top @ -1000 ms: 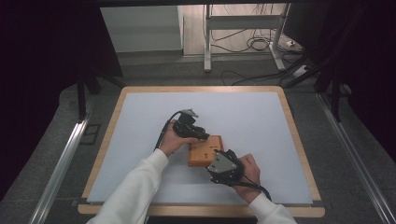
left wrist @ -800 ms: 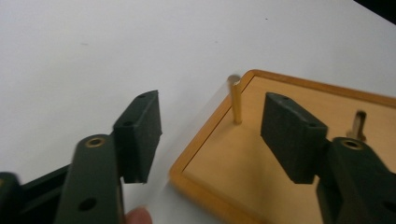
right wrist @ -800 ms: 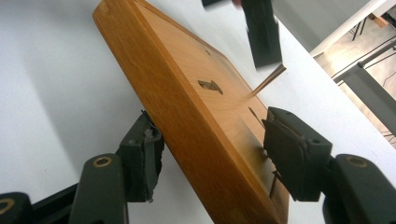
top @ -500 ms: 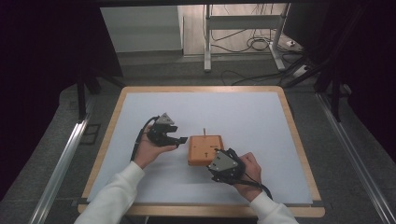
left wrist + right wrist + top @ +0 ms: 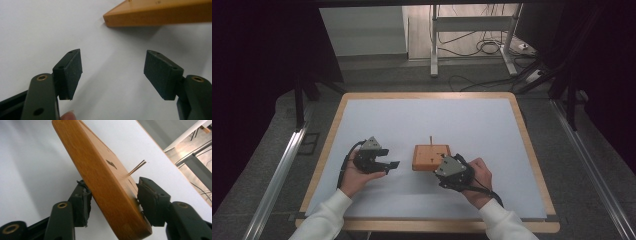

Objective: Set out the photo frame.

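Note:
A flat orange-brown wooden block [image 5: 427,155] lies on the white table top, with a thin stick [image 5: 430,140] standing up from its far edge. My right gripper [image 5: 441,165] is at the block's near right corner. In the right gripper view its jaws have just been closing, and its pads [image 5: 150,200] press on the top and underside of the block [image 5: 100,170] below the stick [image 5: 137,167]. My left gripper [image 5: 391,165] rests left of the block. Its jaws have just opened wide, and nothing is between them [image 5: 112,72]. The block's corner [image 5: 160,13] lies ahead of it.
The table [image 5: 337,130] has a wooden border around a white surface. Behind it stand metal frame legs [image 5: 433,45] with cables [image 5: 484,47] on the floor. Metal rails [image 5: 282,170] run along both sides.
My left gripper has drawn away leftward from above the block and its jaws have spread. The stick now stands uncovered in the block. The right hand has stayed put.

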